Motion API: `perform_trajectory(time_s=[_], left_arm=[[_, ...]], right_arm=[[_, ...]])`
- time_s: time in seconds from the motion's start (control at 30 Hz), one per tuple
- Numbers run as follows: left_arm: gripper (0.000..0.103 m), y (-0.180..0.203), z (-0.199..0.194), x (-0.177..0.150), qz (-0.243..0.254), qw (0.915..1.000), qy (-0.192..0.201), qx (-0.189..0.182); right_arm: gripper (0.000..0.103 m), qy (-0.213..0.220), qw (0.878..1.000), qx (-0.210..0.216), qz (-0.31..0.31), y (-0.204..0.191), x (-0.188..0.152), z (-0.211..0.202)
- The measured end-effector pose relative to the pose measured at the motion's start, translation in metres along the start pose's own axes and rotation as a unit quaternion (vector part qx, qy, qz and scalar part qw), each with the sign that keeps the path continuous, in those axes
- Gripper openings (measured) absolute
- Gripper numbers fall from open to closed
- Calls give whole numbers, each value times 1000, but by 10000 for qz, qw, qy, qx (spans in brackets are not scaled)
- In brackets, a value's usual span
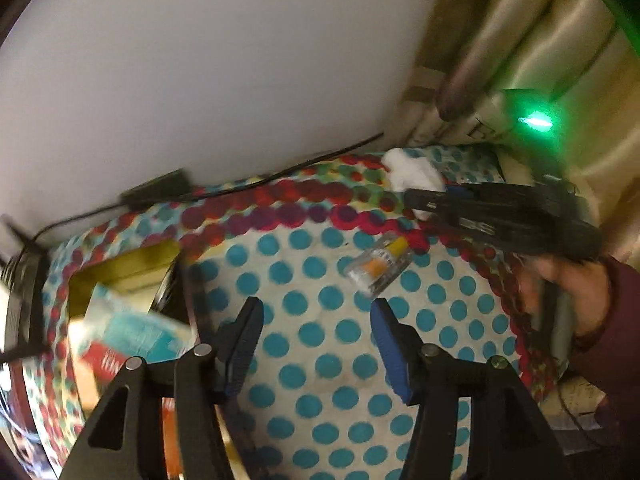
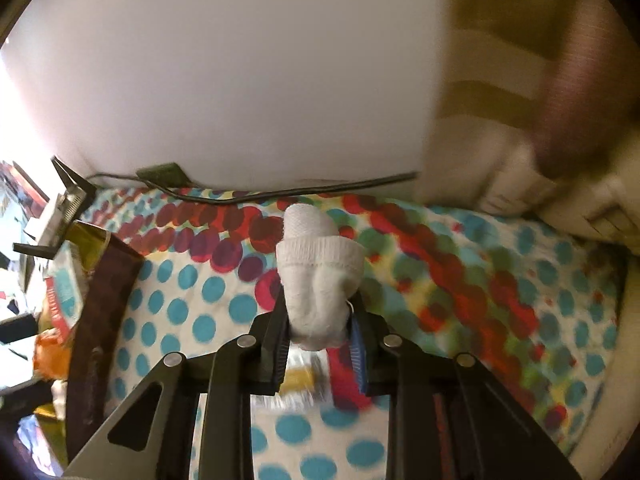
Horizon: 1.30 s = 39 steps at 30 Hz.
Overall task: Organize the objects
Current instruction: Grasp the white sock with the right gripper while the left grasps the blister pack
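Right gripper [image 2: 320, 334] clamps the rolled white sock [image 2: 318, 276] clear of the dotted bedspread [image 2: 180, 308] — likely bound for the box [image 2: 100, 280] at nine o'clock; left gripper [image 1: 316, 320] gapes wide, empty.

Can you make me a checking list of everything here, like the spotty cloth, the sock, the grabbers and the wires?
Surface: spotty cloth with teal dots and a red-dotted band, lying flat.
Job's things: rolled white sock in the right gripper; clear packet with yellow and orange inside lying on the cloth; open box at left, holding packets.
Clutter: more packets and papers beyond the box at far left, too blurred to name.
Grippers: left gripper open, above the cloth, holding nothing; right gripper shut on the sock.
Cables: black cable with a small black block, along the wall edge.
Surroundings: white wall; beige curtain; green light.
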<state>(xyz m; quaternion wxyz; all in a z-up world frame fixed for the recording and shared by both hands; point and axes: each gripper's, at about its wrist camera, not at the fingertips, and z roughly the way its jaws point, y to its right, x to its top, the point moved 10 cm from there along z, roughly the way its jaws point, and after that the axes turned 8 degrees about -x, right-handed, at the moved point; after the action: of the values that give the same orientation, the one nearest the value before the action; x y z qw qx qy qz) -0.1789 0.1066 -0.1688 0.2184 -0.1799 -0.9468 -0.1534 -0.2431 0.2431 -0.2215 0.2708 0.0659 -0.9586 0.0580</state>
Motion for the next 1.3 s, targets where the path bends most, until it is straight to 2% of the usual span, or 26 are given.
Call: perform_trajectory(time_s=[0.03, 0.17, 0.33, 0.53, 0.63, 0.8, 1.03, 1.3], left_arm=[[57, 7, 9, 5, 147, 9997, -99, -171], [57, 27, 39, 14, 629, 9959, -502, -422], [57, 47, 71, 21, 1134, 9880, -894, -545], [57, 66, 103, 24, 1718, 9734, -1307, -771], [57, 68, 119, 23, 1833, 9665, -1574, -871], [57, 66, 134, 22, 2037, 9609, -1720, -742], [57, 66, 149, 17, 2673, 9463, -1778, -368], [58, 70, 158, 18, 2777, 9436, -1773, -334]], right_arm=[[24, 46, 10000, 18, 70, 6, -4, -9], [25, 182, 9993, 36, 310, 25, -16, -37], [26, 316, 9982, 13, 504, 44, -31, -66], [28, 331, 9961, 87, 815, 55, -39, -74], [28, 302, 9955, 103, 891, 59, -43, -73], [28, 248, 9944, 126, 1020, 68, -48, -72], [28, 249, 9935, 191, 1092, 71, -48, -71], [28, 282, 9932, 248, 1103, 71, -46, -71]])
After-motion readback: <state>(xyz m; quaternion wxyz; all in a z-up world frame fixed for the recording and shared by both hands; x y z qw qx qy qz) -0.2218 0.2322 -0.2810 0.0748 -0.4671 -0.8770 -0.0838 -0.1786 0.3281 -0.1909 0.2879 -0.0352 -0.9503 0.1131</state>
